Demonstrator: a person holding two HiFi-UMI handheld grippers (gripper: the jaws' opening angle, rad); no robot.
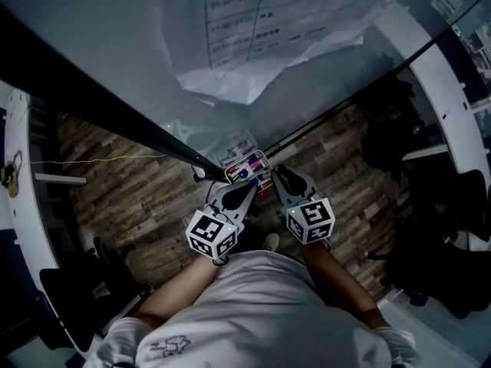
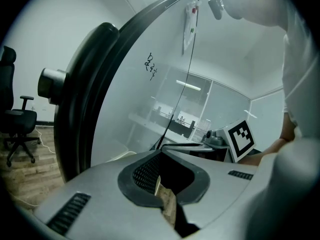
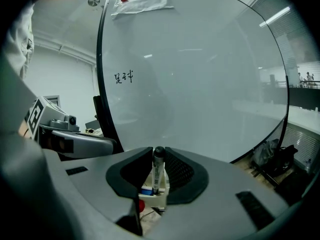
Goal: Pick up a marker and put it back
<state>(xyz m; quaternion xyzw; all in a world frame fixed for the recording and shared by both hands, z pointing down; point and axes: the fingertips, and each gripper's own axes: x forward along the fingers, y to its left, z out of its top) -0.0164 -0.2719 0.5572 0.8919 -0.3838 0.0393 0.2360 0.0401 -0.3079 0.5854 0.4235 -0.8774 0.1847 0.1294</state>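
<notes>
Right gripper (image 3: 159, 153): closed on the marker (image 3: 158, 173). Marker held upright between the pads, black cap level with the jaw tips, lower end down inside the white tray (image 3: 159, 200) directly below the jaws. Tray set at the lower edge of the whiteboard (image 3: 200, 84), just ahead of the tips. Blue and red items visible in the tray beside the barrel.

Left gripper (image 2: 160, 153): jaws together, nothing between them. Positioned just to the left of the right gripper, apart from the marker.

Step in hand, as judged: put-back phase, barrel seated or nearly seated in the tray. Bottom contact not confirmable from any view.

Next move:
1. Hold the barrel vertical and ease down until seated.
2. Spread the jaws enough to clear the cap.
3. Withdraw straight back and up.

Avoid sideways drag against neighbouring items in the tray.
</notes>
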